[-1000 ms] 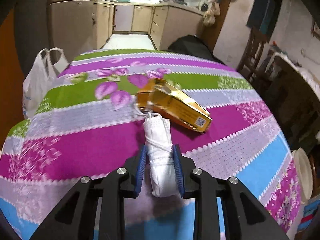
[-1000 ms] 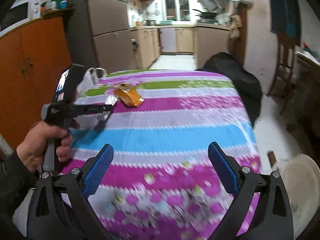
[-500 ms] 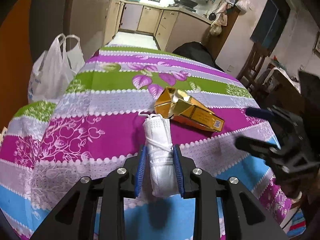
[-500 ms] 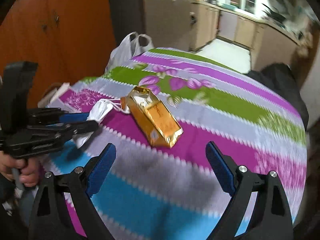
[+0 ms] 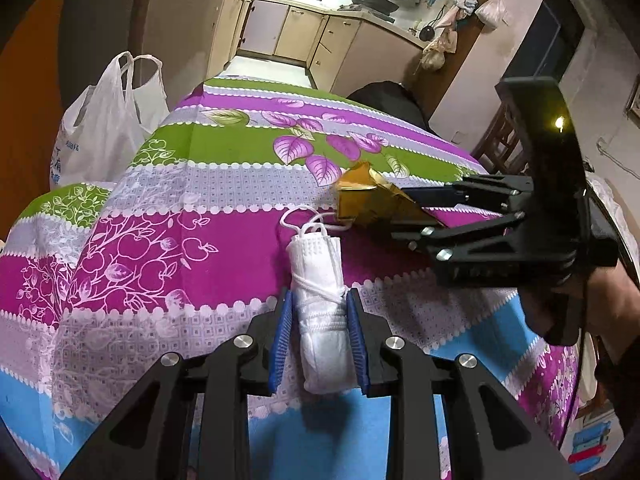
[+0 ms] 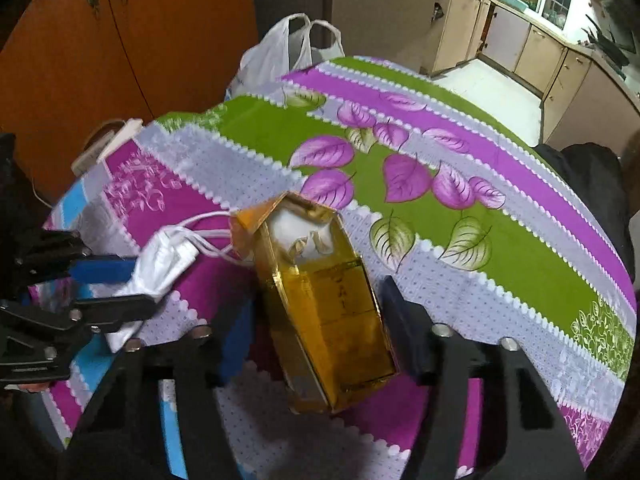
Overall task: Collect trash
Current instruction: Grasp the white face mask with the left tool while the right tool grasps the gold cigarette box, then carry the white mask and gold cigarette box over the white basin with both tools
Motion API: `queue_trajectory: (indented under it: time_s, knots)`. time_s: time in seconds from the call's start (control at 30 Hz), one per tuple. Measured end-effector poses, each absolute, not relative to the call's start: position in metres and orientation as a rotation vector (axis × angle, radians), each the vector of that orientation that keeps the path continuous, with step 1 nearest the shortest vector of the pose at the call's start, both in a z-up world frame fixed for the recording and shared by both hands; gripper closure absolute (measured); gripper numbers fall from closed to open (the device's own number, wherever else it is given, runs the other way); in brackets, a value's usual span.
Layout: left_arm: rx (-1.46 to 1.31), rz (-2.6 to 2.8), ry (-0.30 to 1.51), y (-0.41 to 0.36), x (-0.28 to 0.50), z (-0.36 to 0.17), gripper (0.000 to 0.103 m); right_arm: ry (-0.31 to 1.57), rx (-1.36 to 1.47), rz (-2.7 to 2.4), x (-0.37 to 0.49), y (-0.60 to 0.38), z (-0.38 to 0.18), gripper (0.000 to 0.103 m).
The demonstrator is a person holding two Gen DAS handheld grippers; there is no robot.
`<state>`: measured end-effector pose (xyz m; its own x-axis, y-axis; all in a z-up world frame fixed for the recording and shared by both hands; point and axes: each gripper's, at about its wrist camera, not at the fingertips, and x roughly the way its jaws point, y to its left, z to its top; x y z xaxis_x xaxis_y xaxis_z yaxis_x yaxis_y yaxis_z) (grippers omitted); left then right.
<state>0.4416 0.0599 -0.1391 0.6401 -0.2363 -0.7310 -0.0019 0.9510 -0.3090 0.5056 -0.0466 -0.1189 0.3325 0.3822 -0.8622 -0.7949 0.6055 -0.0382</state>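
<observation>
Trash on the striped tablecloth (image 5: 224, 248) counts two pieces: one white mask (image 5: 320, 280), clenched in the left gripper (image 5: 318, 336), and just beyond it one gold carton (image 6: 320, 312). The right gripper (image 6: 316, 320) is closing around the carton. One white plastic bag (image 5: 108, 120) hangs past the cloth's far edge.

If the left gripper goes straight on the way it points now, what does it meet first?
Probably the tablecloth: the left gripper, shut on the white face mask, points down at it. The gold box lies right of that line, though depth is unclear.
</observation>
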Motion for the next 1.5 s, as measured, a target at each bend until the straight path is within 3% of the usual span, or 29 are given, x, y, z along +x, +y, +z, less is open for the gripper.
queue_trajectory:
  time_s: [0.43, 0.73, 1.5]
  knots:
    - [-0.282, -0.084, 0.836, 0.060, 0.426, -0.136, 0.075, 0.846, -0.346, 0.578, 0.460, -0.100, -0.100, 0.052]
    - [-0.226, -0.106, 0.701, 0.032, 0.388, -0.099, 0.075, 0.671, -0.143, 0.397, 0.382, -0.170, -0.059, 0.052]
    - [-0.047, -0.483, 0.520, -0.203, 0.329, 0.000, 0.075, 0.471, -0.004, -0.030, 0.265, -0.375, 0.011, 0.052]
